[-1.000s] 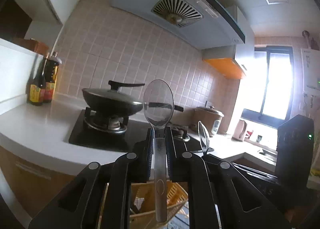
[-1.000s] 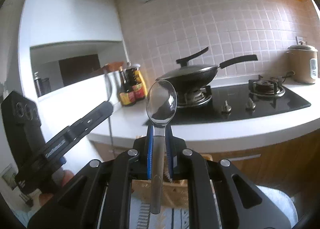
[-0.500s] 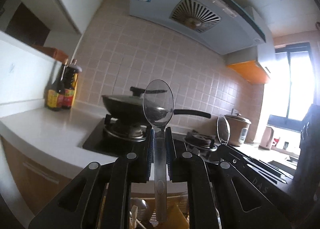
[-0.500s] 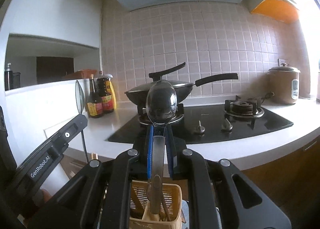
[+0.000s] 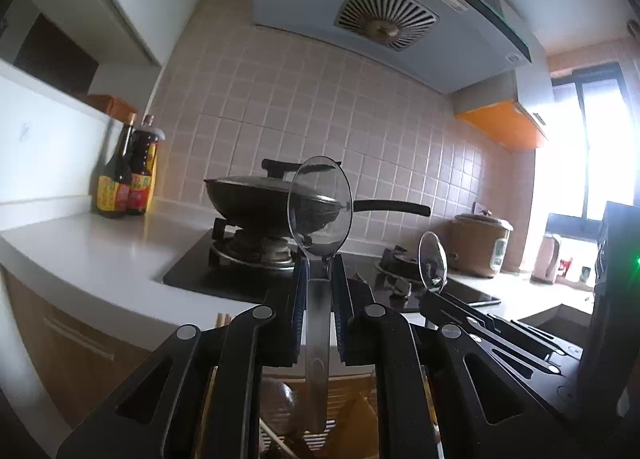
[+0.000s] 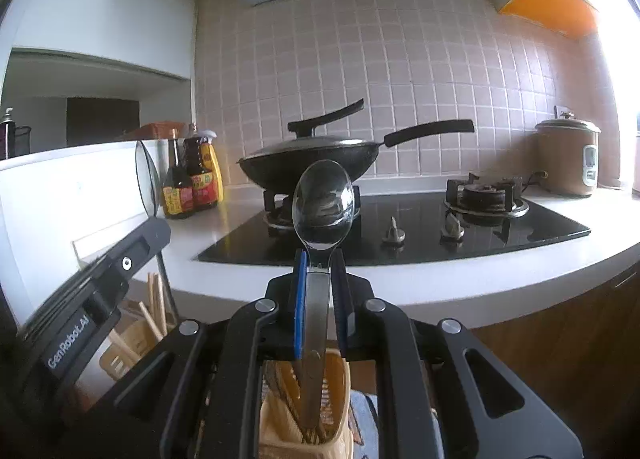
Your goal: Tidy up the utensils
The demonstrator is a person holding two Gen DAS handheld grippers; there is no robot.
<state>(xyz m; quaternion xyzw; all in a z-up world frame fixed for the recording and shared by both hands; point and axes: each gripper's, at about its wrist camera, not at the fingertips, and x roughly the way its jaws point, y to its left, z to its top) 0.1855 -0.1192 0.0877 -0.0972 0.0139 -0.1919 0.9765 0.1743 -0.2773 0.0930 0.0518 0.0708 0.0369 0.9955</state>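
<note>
While clamping spoons (image 5: 318, 215) upright, both grippers (image 6: 319, 259) level above holder (image 6: 304, 425)

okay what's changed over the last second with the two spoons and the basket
Both grippers swung to face the stove and came down over the yellow utensil basket: the right gripper's spoon handle now dips into it. The left gripper brought its spoon above a basket compartment. Both jaws stayed clamped; nothing released.

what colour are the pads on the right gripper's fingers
Blue. The pads clamp the spoon handle, clearest in the right wrist view.
</note>
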